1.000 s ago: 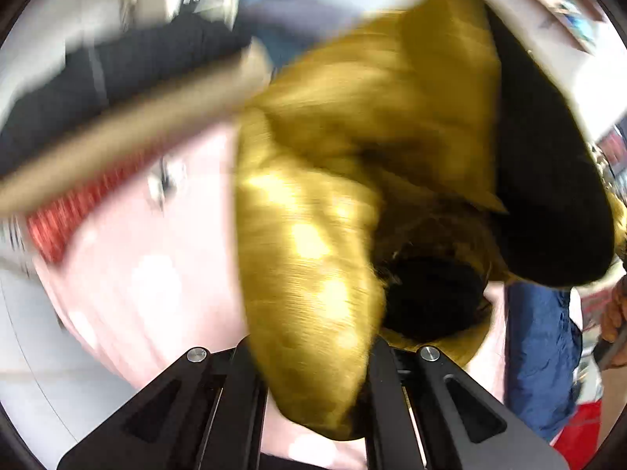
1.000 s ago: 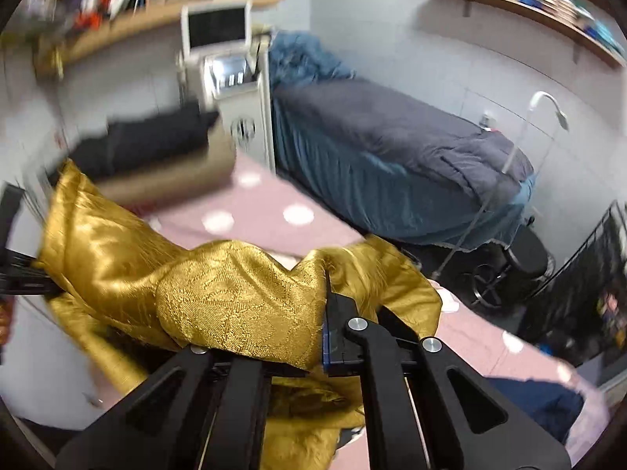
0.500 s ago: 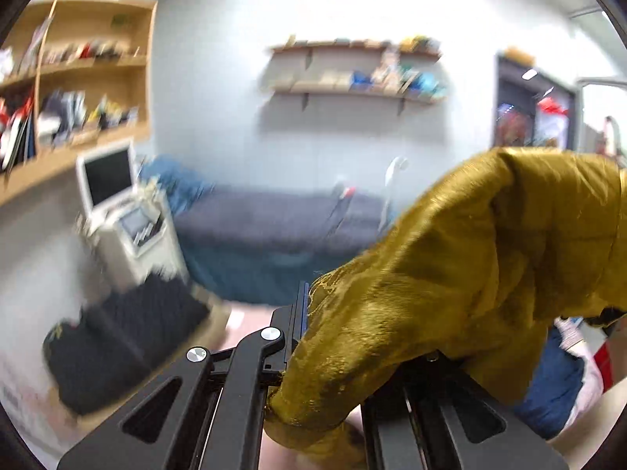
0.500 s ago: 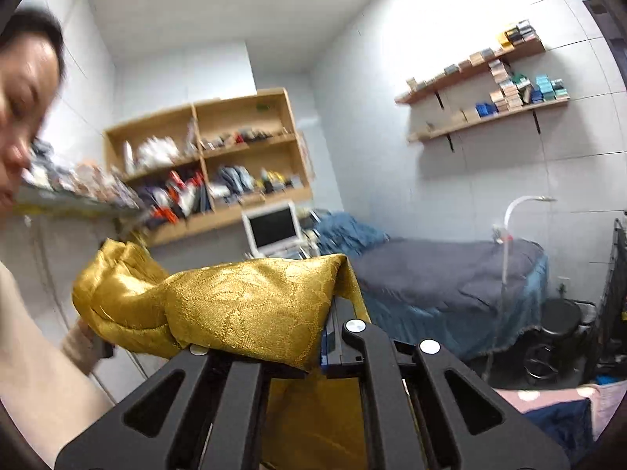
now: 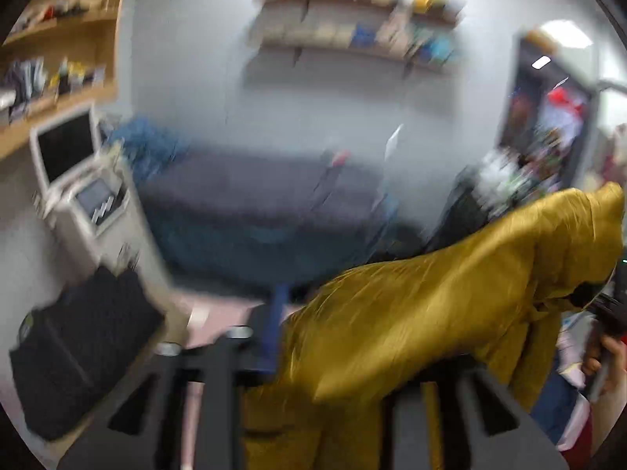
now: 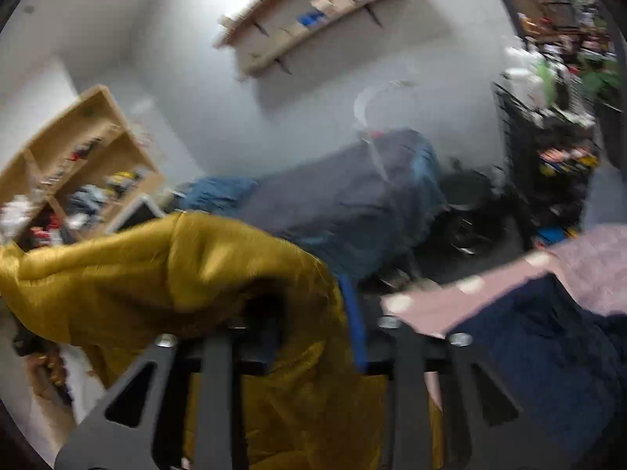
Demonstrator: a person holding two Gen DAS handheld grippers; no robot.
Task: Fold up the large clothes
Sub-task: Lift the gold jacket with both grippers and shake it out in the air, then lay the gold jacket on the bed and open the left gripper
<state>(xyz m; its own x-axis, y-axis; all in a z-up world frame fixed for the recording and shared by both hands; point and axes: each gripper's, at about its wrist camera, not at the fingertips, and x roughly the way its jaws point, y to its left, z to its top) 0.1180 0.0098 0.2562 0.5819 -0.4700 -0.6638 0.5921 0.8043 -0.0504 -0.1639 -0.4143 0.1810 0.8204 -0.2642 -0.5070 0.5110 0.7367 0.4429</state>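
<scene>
- Both views motion-blurred.
- Left claw (image 5: pixel 313 356): jaws have just been opening and stand apart. Gold satin garment (image 5: pixel 450 313) lies over the right finger and hangs down between the two; pads not pressing it.
- Right claw (image 6: pixel 313 352): jaws have just been opening, wide gap. Same gold garment (image 6: pixel 176 274) lies over its left finger and hangs through the gap, not clamped.
- Garment is up in the air, slung between the two claws.
- A hand (image 5: pixel 605 360) on the other claw's grip shows at the left view's right edge.
- Pink polka-dot worktop (image 6: pixel 470 293) at right, a dark navy cloth (image 6: pixel 548 352) on it.
- Background: treatment bed (image 5: pixel 254 196) with grey cover, monitor cart (image 5: pixel 78 180), wall shelves (image 5: pixel 352 23).
</scene>
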